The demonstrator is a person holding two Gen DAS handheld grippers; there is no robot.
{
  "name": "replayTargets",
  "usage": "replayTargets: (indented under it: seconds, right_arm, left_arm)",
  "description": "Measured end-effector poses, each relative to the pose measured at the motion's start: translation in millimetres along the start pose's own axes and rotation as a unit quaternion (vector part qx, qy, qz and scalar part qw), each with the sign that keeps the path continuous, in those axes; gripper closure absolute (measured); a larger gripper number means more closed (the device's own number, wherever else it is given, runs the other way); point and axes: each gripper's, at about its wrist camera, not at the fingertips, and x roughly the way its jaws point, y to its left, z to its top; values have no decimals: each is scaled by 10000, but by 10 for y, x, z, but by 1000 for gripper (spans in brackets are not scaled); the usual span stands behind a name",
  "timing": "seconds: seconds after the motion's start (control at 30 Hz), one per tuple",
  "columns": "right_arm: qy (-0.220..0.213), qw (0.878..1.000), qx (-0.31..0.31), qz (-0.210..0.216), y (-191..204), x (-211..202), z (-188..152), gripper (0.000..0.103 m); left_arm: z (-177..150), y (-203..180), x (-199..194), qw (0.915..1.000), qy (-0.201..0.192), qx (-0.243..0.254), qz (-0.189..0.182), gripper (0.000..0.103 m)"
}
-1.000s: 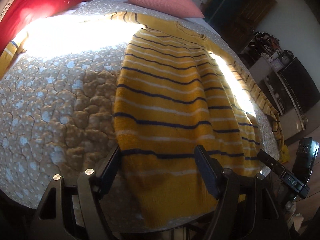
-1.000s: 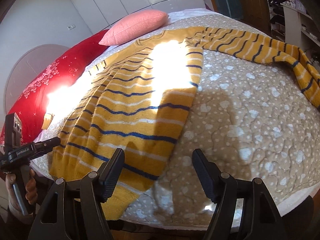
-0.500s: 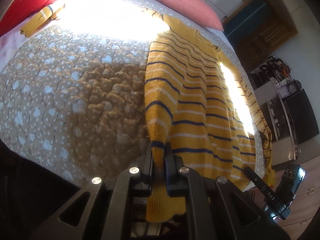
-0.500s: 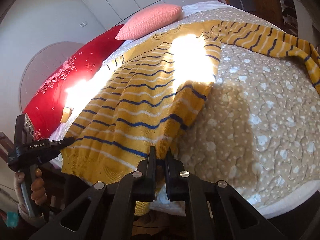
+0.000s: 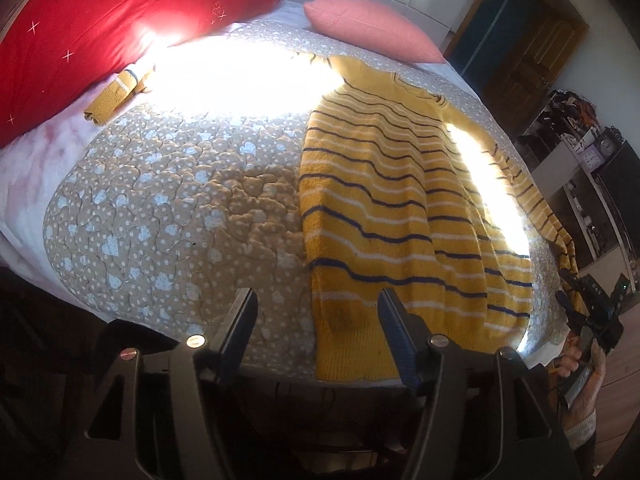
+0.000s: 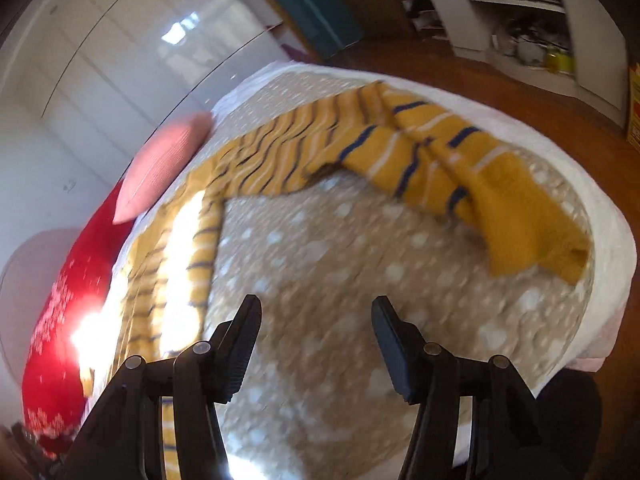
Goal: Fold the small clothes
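A yellow knitted sweater [image 5: 400,208] with navy and white stripes lies flat on the bed, hem at the near edge. My left gripper [image 5: 316,316] is open and empty just before the hem's left corner. Its left sleeve cuff [image 5: 110,96] lies far left by the red pillow. In the right wrist view, blurred, the sweater's right sleeve [image 6: 460,168] stretches across the quilt to the bed's right edge, and the body [image 6: 200,240] lies to the left. My right gripper [image 6: 316,328] is open and empty above bare quilt.
The bed has a beige dotted quilt [image 5: 168,200]. A red pillow [image 5: 100,20] and a pink pillow [image 5: 368,24] lie at the head. Shelves and a cabinet [image 5: 592,184] stand to the right. A wooden floor [image 6: 520,92] lies beyond the bed.
Both grippers were shut on the sweater's hem corners half a second ago and have let go and opened. The right gripper has swung right towards the sleeve.
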Motion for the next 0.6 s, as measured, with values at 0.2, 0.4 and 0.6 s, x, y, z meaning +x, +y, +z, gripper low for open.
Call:
replayTargets:
  seconds: [0.2,0.4,0.6]
  right_arm:
    - [-616,9924,1062,87,-329,65,571,42]
    - [-1359,9802,1115,-911,-622,-247,1119,53]
    - [-1199,9838,1309,-247,-878,-590,1073,49]
  left_arm:
    - [22,-178,50,9998,65,-24,-168,42]
    - [-2,-230,48,9999,78,65,-126,42]
    - [-11,-233,118,9997,165,-41,-168,42]
